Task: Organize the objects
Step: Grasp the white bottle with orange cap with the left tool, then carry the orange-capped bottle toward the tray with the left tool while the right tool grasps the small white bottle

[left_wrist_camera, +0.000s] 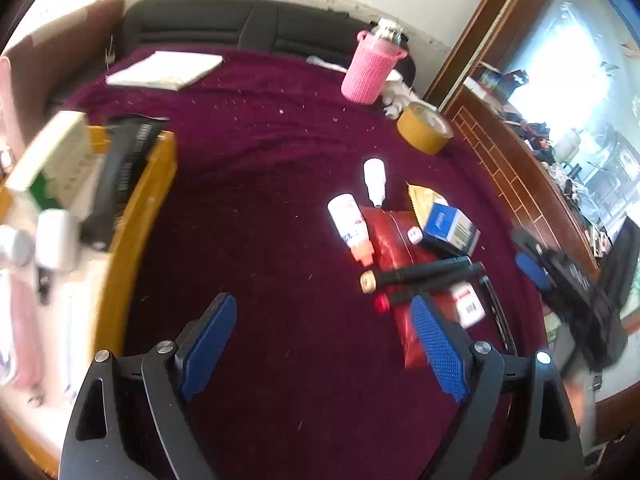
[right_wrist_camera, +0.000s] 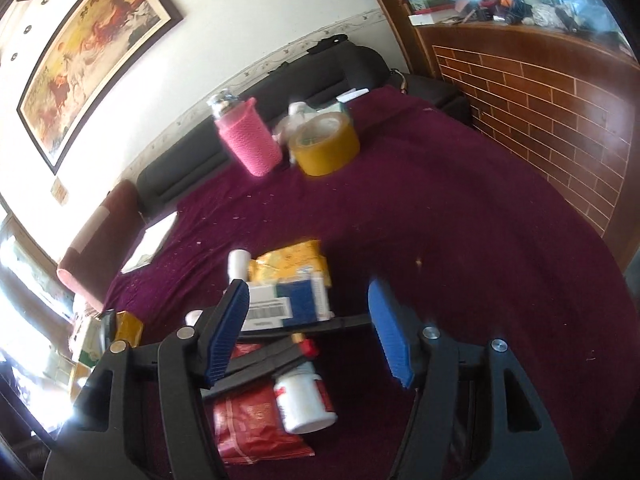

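Observation:
A heap lies on the maroon cloth: a red packet, a white bottle with an orange cap, a small white bottle, a blue box, two black pens and a white pill bottle. My left gripper is open and empty, just left of the heap. My right gripper hovers open over the heap, above the black pens, the pill bottle and the blue box, its pads touching none of them.
A yellow tray at the left holds boxes and small items. At the back stand a pink knitted bottle and a tape roll. A notebook lies at the far left. A wooden counter borders the right side.

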{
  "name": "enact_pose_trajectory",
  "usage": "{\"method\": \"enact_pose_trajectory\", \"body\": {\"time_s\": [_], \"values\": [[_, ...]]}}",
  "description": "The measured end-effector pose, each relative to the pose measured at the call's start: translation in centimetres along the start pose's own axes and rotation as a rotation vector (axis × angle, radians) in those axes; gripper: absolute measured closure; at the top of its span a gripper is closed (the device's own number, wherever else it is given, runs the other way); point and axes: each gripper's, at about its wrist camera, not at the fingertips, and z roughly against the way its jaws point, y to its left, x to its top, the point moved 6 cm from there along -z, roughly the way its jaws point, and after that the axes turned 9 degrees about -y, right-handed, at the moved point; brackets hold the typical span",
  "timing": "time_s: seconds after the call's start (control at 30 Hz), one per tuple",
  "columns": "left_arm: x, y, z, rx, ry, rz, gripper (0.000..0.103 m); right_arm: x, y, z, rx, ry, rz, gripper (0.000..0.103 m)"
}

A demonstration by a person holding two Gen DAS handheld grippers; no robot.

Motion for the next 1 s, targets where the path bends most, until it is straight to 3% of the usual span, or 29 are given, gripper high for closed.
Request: {"method": "enact_pose_trajectory", "body": {"time_s": [0.17, 0.27, 0.4, 0.43, 0.47, 0.53, 0.57, 0.73, 0.83, 0.9, 0.93, 1.0], "values": [[2.3, -0.6, -6.2, 0.041, 0.008, -0.012, 0.018, 0.0, -1.8, -0.5, 0.027, 0.039, -0.092, 0.042], [2.5, -1.0, -9.0, 0.026, 0.042, -0.015, 0.019, 0.0, -1.7, -0.6, 0.033, 0.045, -0.092, 0.042], [2.1, -1.7, -10.6, 0.063, 0.031, -0.108, 0.022, -0.3, -1.5, -0.9, 0.045, 0.065, -0.098, 0.042], [2.0, -1.8, -10.9, 0.064, 0.039, -0.133, 0.031, -0.3, -1.5, -0.9, 0.044, 0.066, -0.1, 0.042], [2.2, -1.8, -10.9, 0.077, 0.028, -0.161, 0.049, -0.4, -1.4, -0.9, 0.044, 0.066, -0.101, 0.042], [2.3, -1.8, -10.9, 0.088, 0.028, -0.203, 0.072, -0.7, -1.4, -0.8, 0.042, 0.07, -0.101, 0.042], [2.4, -1.6, -10.8, 0.098, 0.028, -0.211, 0.077, -0.8, -1.4, -0.9, 0.042, 0.075, -0.101, 0.042], [2.6, -1.2, -10.9, 0.138, -0.002, -0.227, 0.078, -1.2, -1.1, -1.2, 0.034, 0.083, -0.086, 0.042], [2.4, -2.2, -11.5, 0.163, -0.03, -0.292, 0.07, -1.4, -0.9, -1.2, 0.021, 0.078, -0.069, 0.042], [2.1, -2.6, -11.6, 0.181, -0.038, -0.341, 0.073, -1.4, -0.9, -1.3, 0.012, 0.077, -0.06, 0.042], [2.0, -2.6, -11.4, 0.162, -0.031, -0.328, 0.08, -1.5, -0.9, -1.3, 0.009, 0.075, -0.057, 0.042], [2.0, -2.4, -10.7, 0.13, -0.016, -0.297, 0.08, -1.5, -1.1, -1.3, -0.001, 0.069, -0.053, 0.042]]}}
